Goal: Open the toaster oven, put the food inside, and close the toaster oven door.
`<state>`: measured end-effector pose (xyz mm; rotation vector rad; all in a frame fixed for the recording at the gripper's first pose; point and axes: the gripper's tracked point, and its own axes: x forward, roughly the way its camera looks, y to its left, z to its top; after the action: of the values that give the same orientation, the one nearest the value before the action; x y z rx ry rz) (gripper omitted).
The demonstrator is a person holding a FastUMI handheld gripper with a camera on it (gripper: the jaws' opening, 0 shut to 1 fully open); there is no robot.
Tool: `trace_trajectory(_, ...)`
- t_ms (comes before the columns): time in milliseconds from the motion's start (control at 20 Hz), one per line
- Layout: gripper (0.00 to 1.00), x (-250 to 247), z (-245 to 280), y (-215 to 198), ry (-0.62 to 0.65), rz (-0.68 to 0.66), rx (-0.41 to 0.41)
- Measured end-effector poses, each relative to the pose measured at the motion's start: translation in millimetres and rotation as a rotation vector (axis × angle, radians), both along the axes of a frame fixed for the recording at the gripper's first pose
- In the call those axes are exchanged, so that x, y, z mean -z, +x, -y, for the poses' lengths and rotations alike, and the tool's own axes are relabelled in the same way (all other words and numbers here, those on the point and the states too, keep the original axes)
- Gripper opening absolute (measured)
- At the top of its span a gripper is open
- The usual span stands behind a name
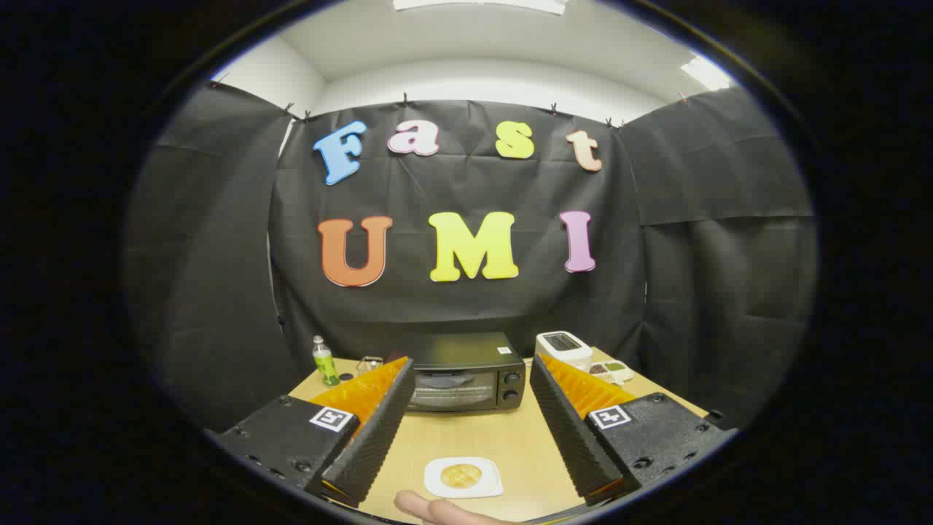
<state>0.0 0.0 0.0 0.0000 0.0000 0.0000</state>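
Nearest the camera, a person's hand lies on the wooden table, with one finger just short of the plate. Directly ahead of that hand sits a small white square plate carrying a round, golden-brown piece of food. Plate and food lie on the table between the two fingers, low in the gap and touching neither.

Gripper status: released, fingers spread wide apart, nothing held between them. Each finger runs forward toward the oven with ridged inner faces turned toward one another.

Beyond the plate, across a stretch of bare tabletop, stands the black toaster oven. Its glass door is closed and upright; two knobs are stacked at its right-hand side. It sits just ahead of the fingertips, framed between them.

Left of the oven, further back, a green bottle with a white cap stands upright, with a small clear object near it whose identity cannot be determined. Right of the oven stands a white toaster, and just beside it a white tray with dark contents too small to identify.

Black cloth encloses the booth behind the table.
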Motion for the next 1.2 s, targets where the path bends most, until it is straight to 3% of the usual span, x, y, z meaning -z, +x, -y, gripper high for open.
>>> trace_trajectory(800, 1.00, 17.6, 6.8, 14.8, 0.003, -0.032, 0.012)
trace_trajectory(1000, 1.00, 26.2, -0.2, 41.2, 0.014, -0.035, -0.001)
trace_trajectory(1200, 1.00, 44.9, -6.7, 96.1, 0.002, -0.060, 0.005)
